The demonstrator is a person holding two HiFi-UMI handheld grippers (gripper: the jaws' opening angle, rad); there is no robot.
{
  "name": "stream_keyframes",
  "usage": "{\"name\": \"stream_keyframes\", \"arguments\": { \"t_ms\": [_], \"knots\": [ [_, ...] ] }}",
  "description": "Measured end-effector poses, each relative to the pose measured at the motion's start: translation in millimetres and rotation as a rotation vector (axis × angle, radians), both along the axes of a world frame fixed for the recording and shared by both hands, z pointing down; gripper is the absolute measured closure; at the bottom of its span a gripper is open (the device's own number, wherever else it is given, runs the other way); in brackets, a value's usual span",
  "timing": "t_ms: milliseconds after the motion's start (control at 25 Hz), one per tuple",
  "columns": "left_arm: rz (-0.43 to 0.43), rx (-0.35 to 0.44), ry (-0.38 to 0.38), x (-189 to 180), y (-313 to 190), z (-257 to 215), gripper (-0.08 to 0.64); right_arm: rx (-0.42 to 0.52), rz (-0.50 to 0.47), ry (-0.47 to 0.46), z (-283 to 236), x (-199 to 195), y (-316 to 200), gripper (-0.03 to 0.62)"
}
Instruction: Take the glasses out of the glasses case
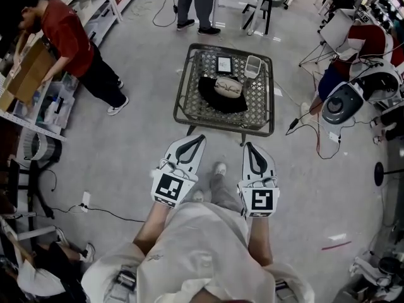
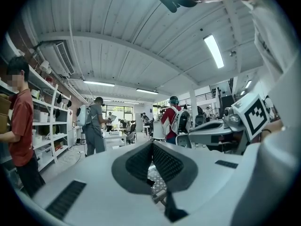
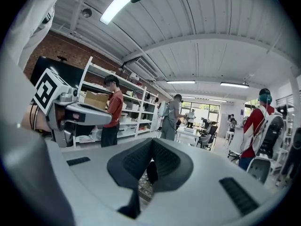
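Observation:
A beige glasses case [image 1: 228, 88] lies closed on a black cloth [image 1: 211, 101] in the middle of a low metal mesh table [image 1: 184, 109]. Both grippers hang over the floor in front of the table, well short of it and pointing toward it. The left gripper [image 1: 201, 137] has its jaws together with nothing held; in the left gripper view its dark pads [image 2: 141, 164] meet, and a bit of mesh table shows below. The right gripper [image 1: 248, 145] is shut and empty too, pads [image 3: 164, 161] closed in the right gripper view. No glasses are visible.
A small framed card [image 1: 225, 64] and a clear container [image 1: 253, 66] stand at the table's far side. A person in red [image 1: 69, 40] bends at shelves on the left, another person [image 1: 196, 2] stands beyond the table. Cables [image 1: 309, 128] and a grey device [image 1: 341, 103] lie at right.

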State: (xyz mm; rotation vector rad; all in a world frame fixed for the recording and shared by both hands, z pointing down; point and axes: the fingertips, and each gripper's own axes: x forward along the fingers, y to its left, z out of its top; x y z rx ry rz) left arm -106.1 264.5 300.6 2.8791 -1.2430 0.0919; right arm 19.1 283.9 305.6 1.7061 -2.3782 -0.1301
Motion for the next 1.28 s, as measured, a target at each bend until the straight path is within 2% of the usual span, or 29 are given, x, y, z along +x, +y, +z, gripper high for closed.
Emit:
{"name": "stream_keyframes", "arguments": {
  "t_ms": [320, 840, 1280],
  "knots": [
    [-0.021, -0.010, -0.012, 18, -54, 3, 0.548, -0.010, -0.025, -0.006, 2, 17, -58, 0.586],
    [-0.063, -0.025, -0.024, 80, -145, -2, 0.548, -0.031, -0.066, -0.006, 2, 81, -155, 0.586],
    [-0.153, -0.030, -0.061, 112, -197, -3, 0.548, -0.026, -0.150, -0.046, 2, 111, -223, 0.586]
  ]
}}
